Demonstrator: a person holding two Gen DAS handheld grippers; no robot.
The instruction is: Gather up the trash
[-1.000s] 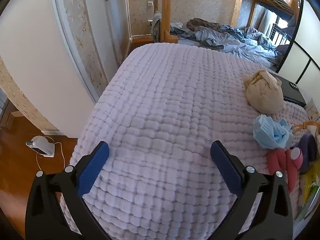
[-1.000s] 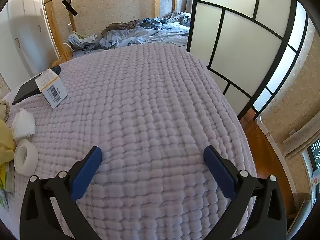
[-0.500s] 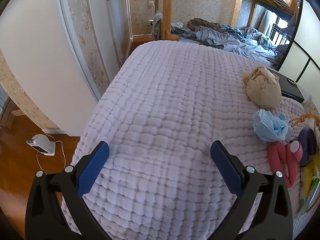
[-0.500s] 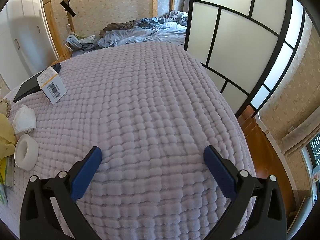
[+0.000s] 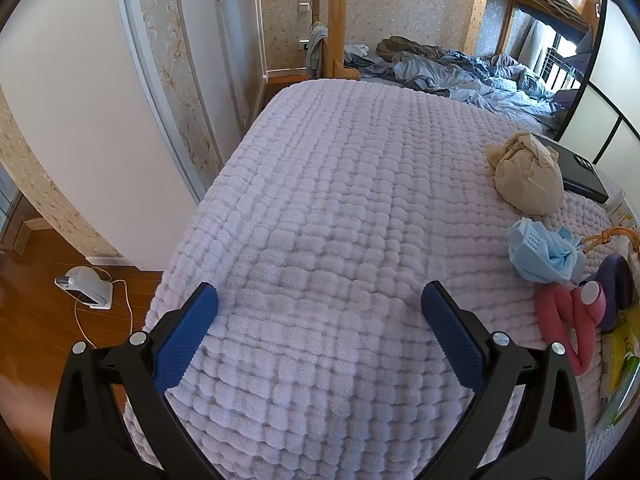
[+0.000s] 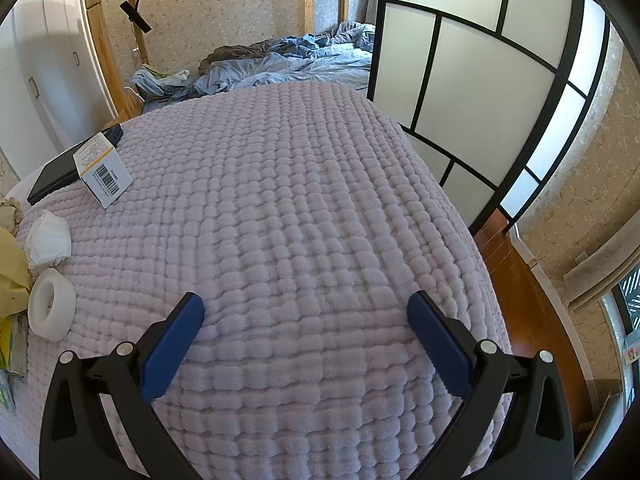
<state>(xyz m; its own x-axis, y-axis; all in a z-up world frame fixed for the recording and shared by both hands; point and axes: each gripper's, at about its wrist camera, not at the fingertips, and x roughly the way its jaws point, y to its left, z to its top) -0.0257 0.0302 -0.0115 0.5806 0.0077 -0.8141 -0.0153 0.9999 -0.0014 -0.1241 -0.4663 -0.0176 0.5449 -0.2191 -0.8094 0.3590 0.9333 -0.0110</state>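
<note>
A lilac quilted bed (image 5: 340,208) fills both views. In the left wrist view a crumpled brown paper ball (image 5: 528,180) and a crumpled blue face mask (image 5: 540,254) lie at the right. My left gripper (image 5: 319,300) is open and empty above the bed's near left part. In the right wrist view a crumpled white tissue (image 6: 48,238), a white tape roll (image 6: 52,310) and a small barcode box (image 6: 102,168) lie at the left. My right gripper (image 6: 303,304) is open and empty over the bed's near right part.
Pink and purple scissors (image 5: 576,316) and yellow packaging (image 5: 618,364) lie at the right edge of the left wrist view. A black tablet (image 5: 576,174) lies behind the paper ball. A white device (image 5: 86,286) sits on the wooden floor. A sliding screen (image 6: 460,92) borders the bed's right side.
Both grippers have drifted slightly back and up, so the objects sit a little lower and nearer the centre in each view. Both stay open and empty.
</note>
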